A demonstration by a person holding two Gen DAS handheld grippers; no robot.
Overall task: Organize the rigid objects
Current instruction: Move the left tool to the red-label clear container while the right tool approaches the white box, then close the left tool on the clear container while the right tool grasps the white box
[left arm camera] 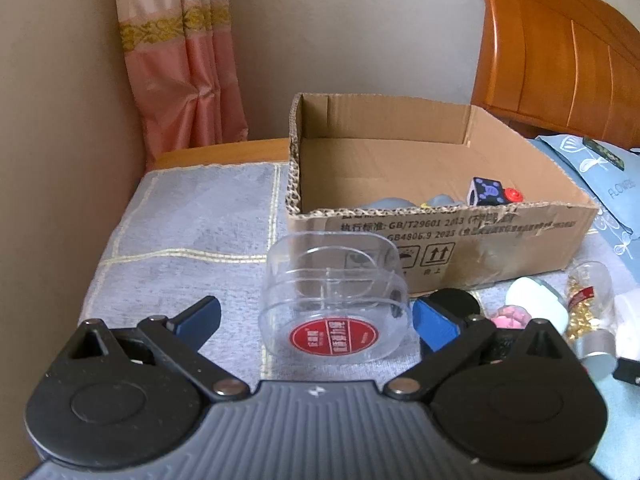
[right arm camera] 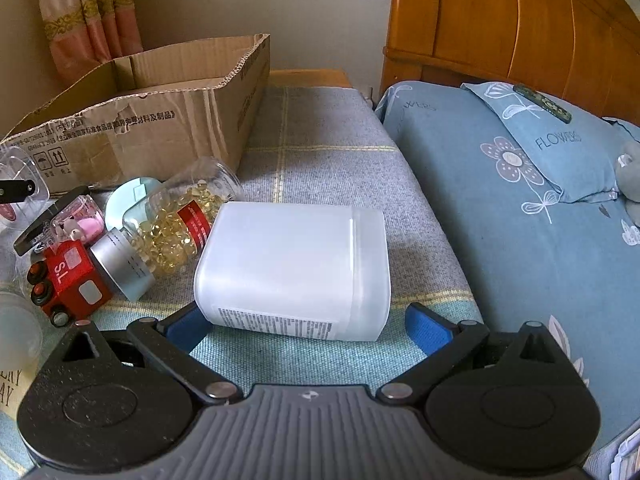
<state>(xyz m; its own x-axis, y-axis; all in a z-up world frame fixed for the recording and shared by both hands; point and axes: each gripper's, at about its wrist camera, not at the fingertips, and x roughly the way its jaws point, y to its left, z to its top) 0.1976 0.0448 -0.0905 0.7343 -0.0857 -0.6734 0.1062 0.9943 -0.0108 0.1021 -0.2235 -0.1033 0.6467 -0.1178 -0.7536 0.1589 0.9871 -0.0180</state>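
grey checked cloth (right arm camera: 320, 152) covers the stand beside the blue bedding (right arm camera: 520, 220) and wooden headboard (right arm camera: 520, 32), bare cloth lying open left of the cardboard box (left arm camera: 440, 240). only the left wrist view looks into the box, a black cube (left arm camera: 486, 192) inside, while the left gripper (left arm camera: 316, 320) spreads wide around the clear plastic case (left arm camera: 334, 300) lying just before the box's torn front edge. right gripper (right arm camera: 308, 330), fingers apart, flanks the white jar (right arm camera: 292, 268) on its side, next to the capsule bottle (right arm camera: 176, 224) and red toy truck (right arm camera: 72, 284).
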